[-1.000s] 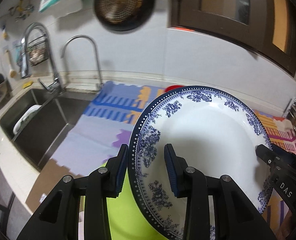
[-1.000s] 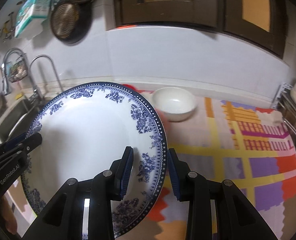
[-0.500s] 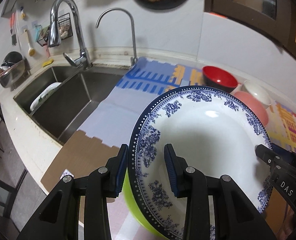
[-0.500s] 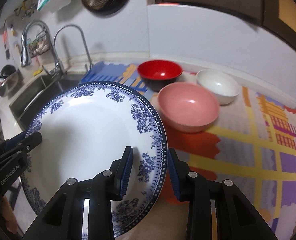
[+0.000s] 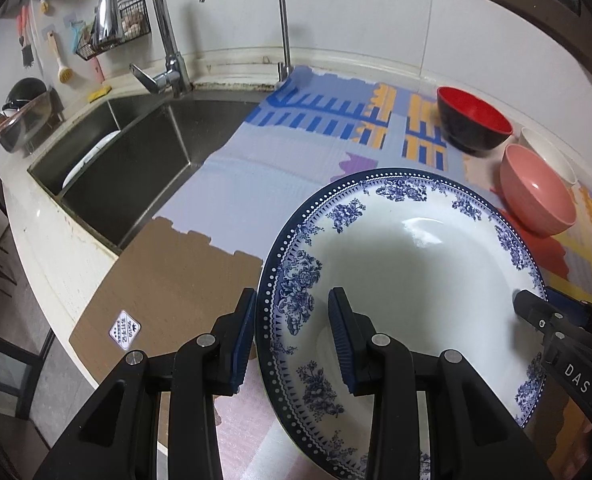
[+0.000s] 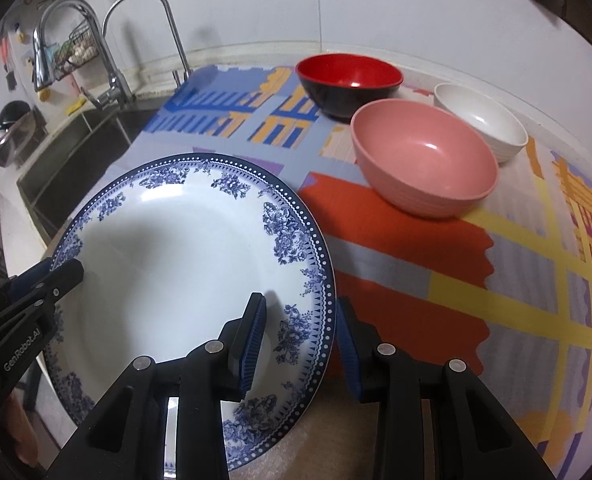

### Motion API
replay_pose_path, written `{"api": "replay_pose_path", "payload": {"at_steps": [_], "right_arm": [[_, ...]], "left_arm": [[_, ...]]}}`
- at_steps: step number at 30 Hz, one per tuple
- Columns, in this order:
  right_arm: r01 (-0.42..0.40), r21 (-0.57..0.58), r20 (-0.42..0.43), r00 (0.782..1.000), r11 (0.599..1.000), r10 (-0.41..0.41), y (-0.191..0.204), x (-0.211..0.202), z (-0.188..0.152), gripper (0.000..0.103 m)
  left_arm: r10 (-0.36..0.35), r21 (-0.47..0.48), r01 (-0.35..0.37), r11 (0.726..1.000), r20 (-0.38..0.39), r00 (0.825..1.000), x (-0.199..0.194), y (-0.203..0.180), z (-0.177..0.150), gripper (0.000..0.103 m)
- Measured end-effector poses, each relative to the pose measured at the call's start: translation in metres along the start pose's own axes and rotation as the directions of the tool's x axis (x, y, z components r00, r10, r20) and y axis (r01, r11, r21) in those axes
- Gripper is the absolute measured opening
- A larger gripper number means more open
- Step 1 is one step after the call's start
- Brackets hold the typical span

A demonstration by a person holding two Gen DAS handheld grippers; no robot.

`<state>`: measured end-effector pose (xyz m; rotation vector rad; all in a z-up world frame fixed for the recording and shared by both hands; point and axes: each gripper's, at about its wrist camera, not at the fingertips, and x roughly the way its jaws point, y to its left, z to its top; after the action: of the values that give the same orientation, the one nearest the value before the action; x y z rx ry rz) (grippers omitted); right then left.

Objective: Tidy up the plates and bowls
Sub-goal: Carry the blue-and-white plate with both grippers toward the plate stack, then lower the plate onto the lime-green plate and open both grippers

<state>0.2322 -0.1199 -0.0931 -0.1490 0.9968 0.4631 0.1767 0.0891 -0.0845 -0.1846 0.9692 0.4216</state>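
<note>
Over the patterned mat on the counter, a blue-and-white plate, held clear of the surface, empty, its white well bare. Pinched at opposite rims: left gripper clamped across the plate's left edge, one blue pad inside the well and one outside; right gripper clamped likewise across the right edge. Behind the plate, three bowls close together on the mat, all upright and empty: a red-and-black bowl nearest the wall, a pink bowl in front of it, a white bowl just beside the pink one and partly hidden by it. To the left, a steel sink with two taps above and something white and round leaning inside; too little visible to name. Beside the sink on the wall, a wire basket with contents too blurred to make out. Underside of the plate hidden, its near edge cut off by the frame in both views.
</note>
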Motion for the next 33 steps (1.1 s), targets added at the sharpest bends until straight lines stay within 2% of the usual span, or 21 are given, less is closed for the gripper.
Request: {"api": "replay_pose_path", "payload": {"at_steps": [10,24,27,28,30,33], "right_arm": [[0.004,-0.006,-0.046,0.999,1.000,-0.004,0.002,0.014,-0.001,0.037],[0.014,-0.029,-0.045,0.999,0.999,-0.015,0.007,0.015,-0.002,0.040],[0.009,-0.040,-0.050,0.999,0.999,-0.011,0.008,0.016,-0.002,0.042],[0.008,-0.045,-0.050,0.999,0.999,-0.010,0.007,0.016,-0.002,0.042],[-0.003,-0.038,-0.049,0.999,0.999,0.001,0.006,0.015,-0.002,0.045],[-0.020,-0.020,-0.051,0.999,1.000,0.019,0.003,0.015,-0.002,0.051]], "left_arm": [[0.009,0.010,-0.009,1.000,-0.036,0.999,0.009,-0.002,-0.005,0.036],[0.011,0.002,-0.011,1.000,-0.060,0.998,0.017,0.000,-0.005,0.037],[0.008,0.006,-0.008,1.000,-0.047,0.999,0.014,0.000,-0.006,0.042],[0.009,0.007,-0.009,1.000,-0.041,0.999,0.012,0.000,-0.005,0.049],[0.013,0.008,-0.013,1.000,-0.027,1.000,0.009,0.000,-0.005,0.056],[0.018,0.009,-0.018,1.000,-0.006,1.000,0.003,0.000,-0.003,0.061]]}}
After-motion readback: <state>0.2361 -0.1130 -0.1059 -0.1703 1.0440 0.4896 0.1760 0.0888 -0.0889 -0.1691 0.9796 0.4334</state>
